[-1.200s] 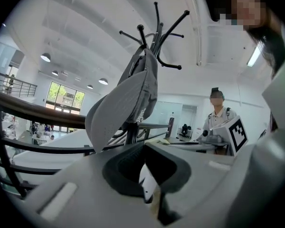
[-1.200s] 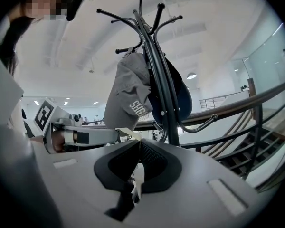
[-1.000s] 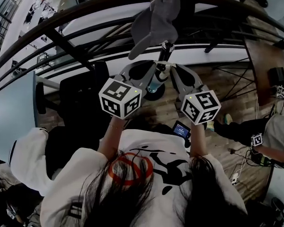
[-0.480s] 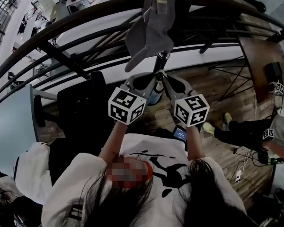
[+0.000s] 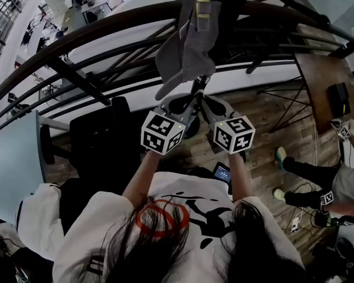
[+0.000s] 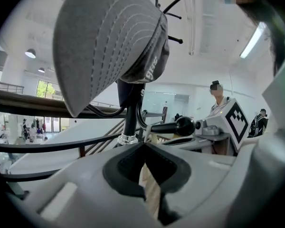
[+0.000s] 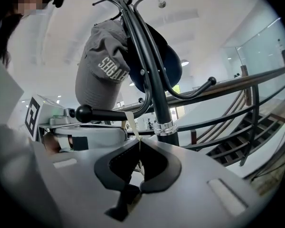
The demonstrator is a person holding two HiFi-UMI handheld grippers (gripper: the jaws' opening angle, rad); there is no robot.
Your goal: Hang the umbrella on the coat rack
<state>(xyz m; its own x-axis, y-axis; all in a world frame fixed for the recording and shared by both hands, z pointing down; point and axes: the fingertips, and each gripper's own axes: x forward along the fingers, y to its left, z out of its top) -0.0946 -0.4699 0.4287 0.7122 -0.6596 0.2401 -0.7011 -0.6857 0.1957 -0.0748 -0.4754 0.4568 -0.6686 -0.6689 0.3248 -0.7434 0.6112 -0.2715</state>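
gray baseball cap hanging high, curved dark railing behind it, black office chair on the wooden floor, staircase going down, ceiling light strip

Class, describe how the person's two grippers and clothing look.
Both the left gripper and right gripper have pale grey plastic bodies with black-padded jaws. Each carries a white cube printed with black square markers. The person wears a white top with black and red print.

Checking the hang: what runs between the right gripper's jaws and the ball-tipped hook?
A thin cream strap, from the shut right gripper up to the hook; the right gripper view shows it.
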